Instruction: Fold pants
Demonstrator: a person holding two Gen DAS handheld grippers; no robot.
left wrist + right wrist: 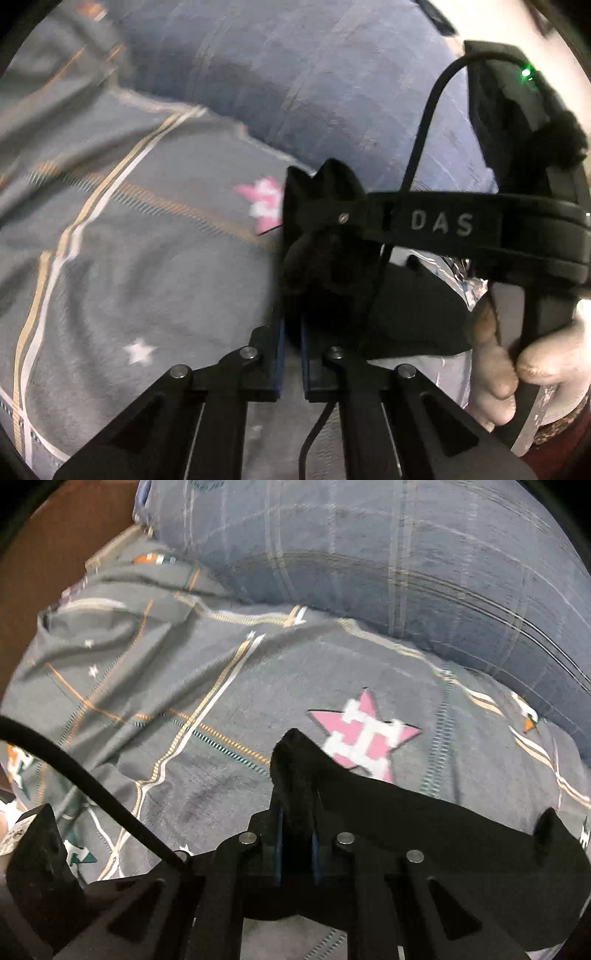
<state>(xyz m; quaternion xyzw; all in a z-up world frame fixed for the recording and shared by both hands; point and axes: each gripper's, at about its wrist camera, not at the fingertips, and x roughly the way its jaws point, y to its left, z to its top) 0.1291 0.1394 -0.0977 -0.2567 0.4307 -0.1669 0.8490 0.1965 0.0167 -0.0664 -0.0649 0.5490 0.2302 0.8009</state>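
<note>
The pants are black cloth. In the left wrist view a bunch of the black pants (406, 317) is pinched in my left gripper (291, 295), whose jaws stand close together on it. My right gripper (325, 206) shows in this view just beyond, its body marked DAS, held by a gloved hand (546, 362). In the right wrist view my right gripper (295, 775) is shut on a peak of the black pants (424, 830), which spreads to the right over the bed. Both hold the cloth above the bedding.
A grey bedsheet (207, 686) with striped lines and a pink star (365, 734) lies beneath; it also shows in the left wrist view (147, 258). A large blue checked pillow (406, 554) lies behind. A black cable (85, 779) crosses at left. A brown headboard (55, 535) stands at far left.
</note>
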